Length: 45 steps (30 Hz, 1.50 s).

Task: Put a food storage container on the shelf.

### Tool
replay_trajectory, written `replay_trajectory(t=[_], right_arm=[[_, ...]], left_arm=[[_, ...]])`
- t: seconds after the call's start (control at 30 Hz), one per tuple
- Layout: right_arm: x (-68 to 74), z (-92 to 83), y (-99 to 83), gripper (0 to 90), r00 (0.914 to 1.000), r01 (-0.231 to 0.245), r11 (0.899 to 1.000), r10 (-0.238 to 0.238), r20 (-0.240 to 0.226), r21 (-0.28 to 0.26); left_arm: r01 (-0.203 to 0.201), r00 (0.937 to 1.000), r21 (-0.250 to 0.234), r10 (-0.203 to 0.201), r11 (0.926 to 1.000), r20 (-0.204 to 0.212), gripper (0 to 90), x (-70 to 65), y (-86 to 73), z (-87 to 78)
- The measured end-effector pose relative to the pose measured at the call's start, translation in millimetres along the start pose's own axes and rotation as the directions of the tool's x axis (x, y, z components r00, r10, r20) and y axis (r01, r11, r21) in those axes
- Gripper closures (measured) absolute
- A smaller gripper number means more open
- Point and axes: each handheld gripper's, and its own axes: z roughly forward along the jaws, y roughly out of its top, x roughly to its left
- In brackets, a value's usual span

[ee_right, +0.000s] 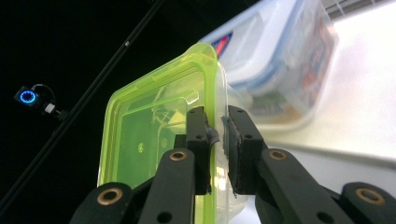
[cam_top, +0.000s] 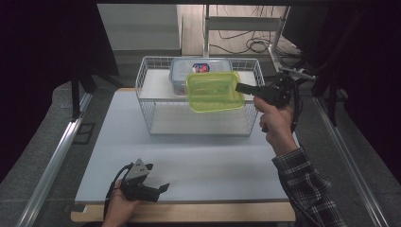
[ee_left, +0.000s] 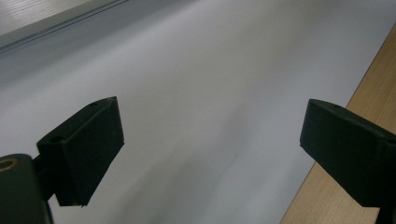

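A yellow-green lidded plastic container [cam_top: 214, 91] hangs in the air in front of the wire rack [cam_top: 151, 113], tilted toward me. My right gripper [cam_top: 242, 87] is shut on its right rim; in the right gripper view the two pads [ee_right: 201, 140] pinch the edge of the green container [ee_right: 149, 140]. Behind it a clear container with a blue-rimmed lid [cam_top: 201, 68] sits on the rack's upper shelf, and this clear container [ee_right: 280, 65] also shows in the right gripper view. My left gripper [cam_top: 158, 189] rests low near the table's front edge, open, with nothing between its fingers [ee_left: 84, 149].
The rack's lower shelf [cam_top: 198, 120] is bare. A white mat [cam_top: 189, 161] covers the table, with a wooden strip [cam_top: 189, 213] at the front edge. Metal rails [cam_top: 52, 161] run along both sides, and cables [cam_top: 255, 45] lie on the floor behind.
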Motion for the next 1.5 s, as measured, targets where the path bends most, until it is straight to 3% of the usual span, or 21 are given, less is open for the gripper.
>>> replay_trajectory(t=[0.47, 0.9, 1.03, 1.4, 1.5], right_arm=[[22.2, 22.2, 33.7, 79.8, 0.9983, 0.032, 0.998, -0.029, 0.051, -0.061], [29.5, 44.5, 56.0, 79.7, 0.9895, 0.064, 0.992, -0.05, 0.136, -0.106], [31.4, 52.3, 59.7, 79.7, 0.9838, 0.082, 0.991, -0.064, 0.168, -0.105], [28.3, 61.3, 58.6, 77.6, 0.9782, 0.087, 0.991, -0.065, 0.197, -0.106], [28.0, 62.9, 57.5, 73.9, 0.9701, 0.109, 0.988, -0.082, 0.228, -0.106]], left_arm=[[0.003, 1.0, 0.0, -0.003, 1.0, 0.003, 6.2, 0.4, 0.0, -1.0], [0.0, 1.0, -0.003, 0.0, 1.0, 0.004, 6.2, 0.0, 0.3, -1.3], [-0.001, 1.0, -0.003, 0.001, 1.0, 0.005, 6.2, 0.3, 0.2, -1.4], [-0.005, 1.0, 0.0, 0.005, 1.0, 0.005, 6.2, 0.0, 0.1, -0.8], [-0.007, 1.0, 0.003, 0.007, 1.0, 0.006, 6.2, -0.2, 0.2, -0.5]])
